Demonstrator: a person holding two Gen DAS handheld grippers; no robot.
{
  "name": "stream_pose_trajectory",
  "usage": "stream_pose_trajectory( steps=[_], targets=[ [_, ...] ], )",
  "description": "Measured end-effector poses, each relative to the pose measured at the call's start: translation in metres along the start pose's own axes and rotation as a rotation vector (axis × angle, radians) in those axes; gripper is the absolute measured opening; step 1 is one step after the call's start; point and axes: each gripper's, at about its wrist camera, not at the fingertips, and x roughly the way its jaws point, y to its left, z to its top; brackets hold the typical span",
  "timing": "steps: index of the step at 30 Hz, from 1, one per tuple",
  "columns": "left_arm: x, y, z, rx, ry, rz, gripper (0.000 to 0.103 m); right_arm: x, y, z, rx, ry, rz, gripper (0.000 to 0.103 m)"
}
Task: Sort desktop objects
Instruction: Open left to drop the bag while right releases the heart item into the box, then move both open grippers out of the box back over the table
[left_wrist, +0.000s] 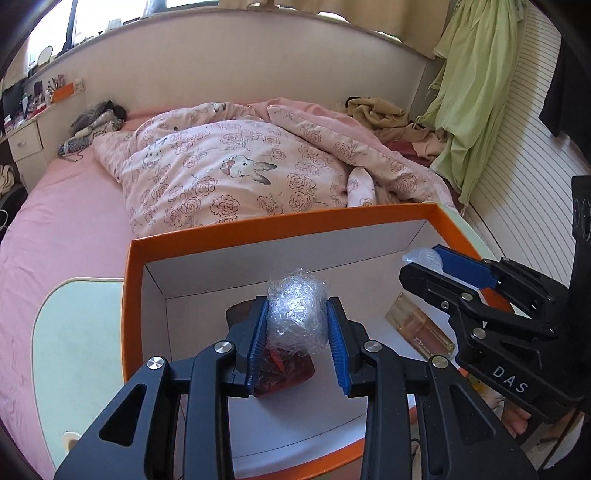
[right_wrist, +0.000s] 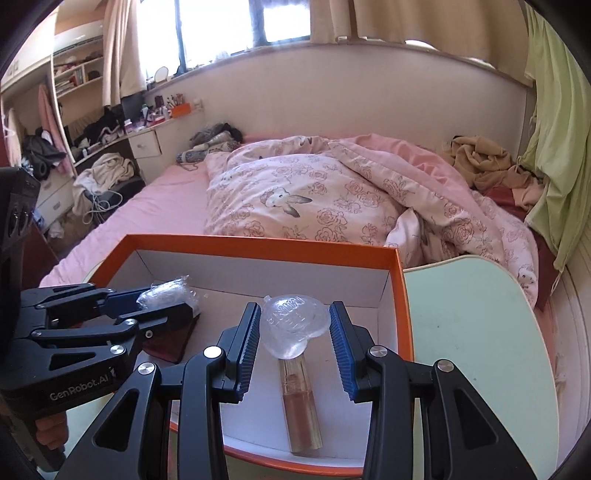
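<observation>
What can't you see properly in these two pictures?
- Dark red packet, left wrist view: the crinkly clear plastic ball in the left gripper covers most of it.
- Embossed words on the clear heart-shaped piece in the right gripper: too faint.
- Label on the amber glass bottle: too small.
- Orange box with white inside: near rim hidden by grippers.

Pale green table (right_wrist: 476, 332) standing just beside a pink-sheeted bed (right_wrist: 173, 188), orange-rimmed white box (right_wrist: 266, 246) sitting on the table, rose-patterned duvet (right_wrist: 332, 199) lying rumpled on the bed, tan clothes (right_wrist: 480, 158) piling near the far corner.
</observation>
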Motion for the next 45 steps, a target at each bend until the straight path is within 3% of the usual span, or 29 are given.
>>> stream_pose_trajectory(
  steps=[30,33,36,40,43,45],
  targets=[
    [0.003,0.003,0.003,-0.025,-0.007,-0.025,0.034,0.002,-0.006,0.001,0.007,-0.010,0.003,0.037],
    [0.003,0.002,0.003,-0.018,-0.013,-0.033,0.037,0.001,-0.005,0.000,0.014,-0.018,0.012,0.043],
    [0.002,0.003,0.002,-0.024,-0.026,-0.038,0.038,-0.003,-0.007,0.001,0.038,-0.030,0.030,0.061],
    [-0.021,0.010,0.004,-0.063,-0.099,-0.081,0.039,-0.018,-0.015,0.004,0.112,-0.072,0.095,0.061],
    [-0.043,0.017,0.006,-0.090,-0.136,-0.104,0.056,-0.036,-0.021,0.007,0.140,-0.095,0.108,0.062],
    [-0.062,0.023,0.004,-0.100,-0.174,-0.088,0.056,-0.050,-0.022,0.007,0.141,-0.102,0.115,0.062]
  ],
)
